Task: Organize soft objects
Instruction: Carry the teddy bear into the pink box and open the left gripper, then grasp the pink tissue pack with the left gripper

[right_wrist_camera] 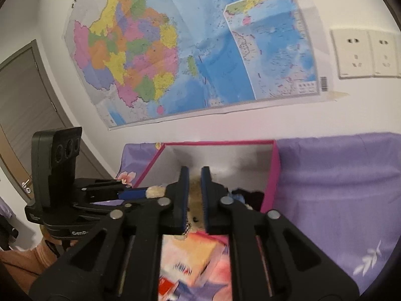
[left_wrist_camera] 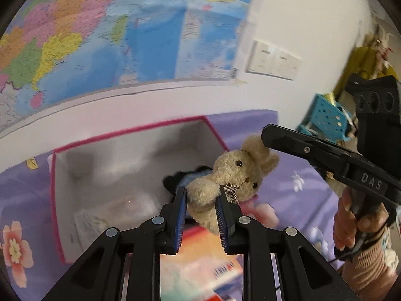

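The left hand-held gripper (left_wrist_camera: 201, 195) squeezed the fuzzy tan teddy bear (left_wrist_camera: 234, 175) by its arm, the right hand-held gripper (left_wrist_camera: 269, 138) pinched its ear above the pink-edged white box (left_wrist_camera: 54, 200), so both should let go gently together.

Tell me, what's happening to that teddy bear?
A person holds a two-finger gripper in each hand, and both are on the tan teddy bear. The left gripper pinches the bear's arm between its blue pads. The right gripper grips the bear at its ear. The bear is held up at the edge of the pink-rimmed box, which sits on a purple flowered sheet. Something dark and blue already lies in the box. A map hangs on the wall behind.
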Demonstrator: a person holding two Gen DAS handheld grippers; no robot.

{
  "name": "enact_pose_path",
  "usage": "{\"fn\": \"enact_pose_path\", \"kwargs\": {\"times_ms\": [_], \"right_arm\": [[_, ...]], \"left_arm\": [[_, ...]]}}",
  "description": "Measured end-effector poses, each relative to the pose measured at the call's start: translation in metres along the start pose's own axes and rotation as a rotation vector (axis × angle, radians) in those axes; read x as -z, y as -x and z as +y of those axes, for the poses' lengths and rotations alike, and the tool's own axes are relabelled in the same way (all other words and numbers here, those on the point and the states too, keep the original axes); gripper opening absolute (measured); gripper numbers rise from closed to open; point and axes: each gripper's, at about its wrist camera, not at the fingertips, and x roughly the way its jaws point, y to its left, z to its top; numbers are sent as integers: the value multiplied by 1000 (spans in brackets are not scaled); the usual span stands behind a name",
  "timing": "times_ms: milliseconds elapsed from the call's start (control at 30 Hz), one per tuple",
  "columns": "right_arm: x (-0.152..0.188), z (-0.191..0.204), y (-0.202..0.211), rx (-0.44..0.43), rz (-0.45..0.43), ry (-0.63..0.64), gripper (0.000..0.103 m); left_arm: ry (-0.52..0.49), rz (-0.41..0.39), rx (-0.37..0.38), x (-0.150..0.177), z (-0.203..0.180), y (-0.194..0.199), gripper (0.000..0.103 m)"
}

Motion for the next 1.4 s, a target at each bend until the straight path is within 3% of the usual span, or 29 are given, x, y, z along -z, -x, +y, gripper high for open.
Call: {"fn": "enact_pose_path", "kwargs": {"times_ms": [200, 433, 633, 833, 967, 1200, 1400], "right_arm": [[-17, -12, -43, 17, 47, -1, 10], [-6, -25, -55, 33, 93, -22, 10], [9, -24, -48, 33, 125, -18, 11], [21, -10, -25, 13, 122, 1, 22], [30, -1, -1, -36, 118, -1, 27], [56, 17, 40, -28, 140, 50, 30], [90, 22, 71, 20, 179, 54, 30]], "left_arm": [[33, 31, -60, -23, 17, -31, 22], [64, 76, -98, -19, 30, -48, 23], [40, 47, -97, -9, 27, -30, 27], [20, -5, -86, 2, 21, 2, 32], [-1, -55, -59, 17, 14, 32, 38], [-54, -96, 29, 62, -1, 75, 40], [-70, -46, 87, 111, -7, 85, 42]]}}
